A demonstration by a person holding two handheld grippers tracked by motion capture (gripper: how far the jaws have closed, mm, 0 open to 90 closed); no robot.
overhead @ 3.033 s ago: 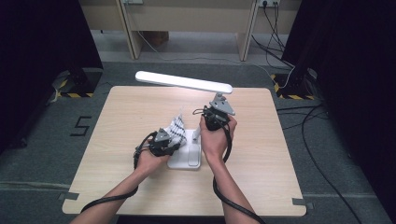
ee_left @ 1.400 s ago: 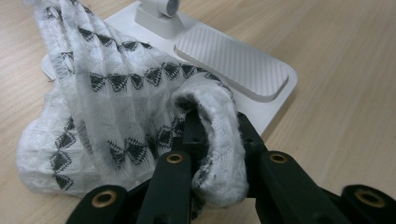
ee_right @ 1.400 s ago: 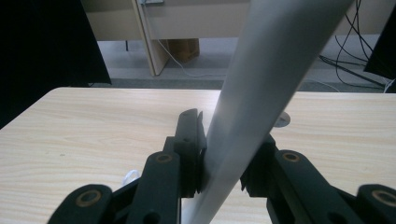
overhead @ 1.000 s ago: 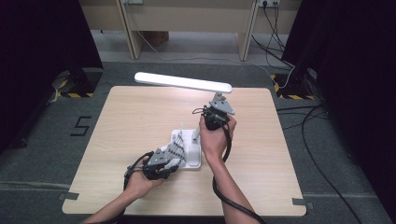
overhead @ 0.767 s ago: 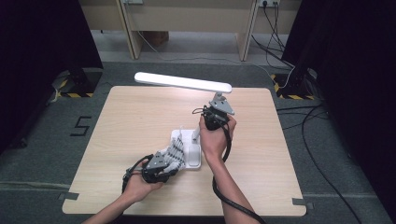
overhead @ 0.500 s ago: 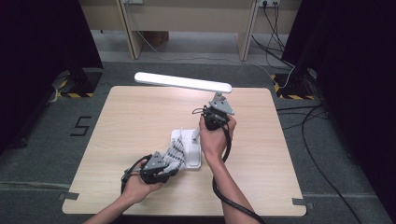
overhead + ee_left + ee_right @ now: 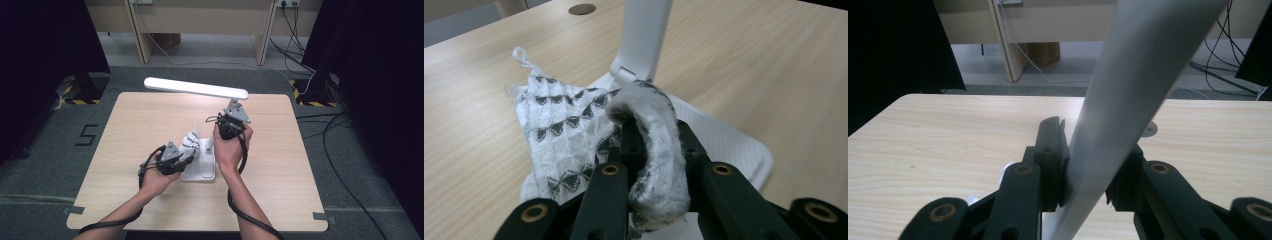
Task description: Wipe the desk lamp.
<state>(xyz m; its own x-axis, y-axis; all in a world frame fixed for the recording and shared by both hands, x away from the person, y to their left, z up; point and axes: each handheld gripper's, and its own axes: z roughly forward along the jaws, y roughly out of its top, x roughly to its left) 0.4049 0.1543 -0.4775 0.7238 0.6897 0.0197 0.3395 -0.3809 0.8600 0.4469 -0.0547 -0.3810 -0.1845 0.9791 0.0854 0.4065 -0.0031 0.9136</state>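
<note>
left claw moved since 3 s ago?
Yes. The left claw, shut on the cloth, now sits nearer the table's near edge, beside the lamp base.

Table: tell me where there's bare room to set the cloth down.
Free: the table left of the cloth, and the stretch right of the right hand-held gripper. Crowded: the middle, around the lamp base and both hands.

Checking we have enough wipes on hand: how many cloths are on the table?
1. The patterned cloth is clamped in the left gripper, draped over the lamp base. More could be hidden under it.
</note>
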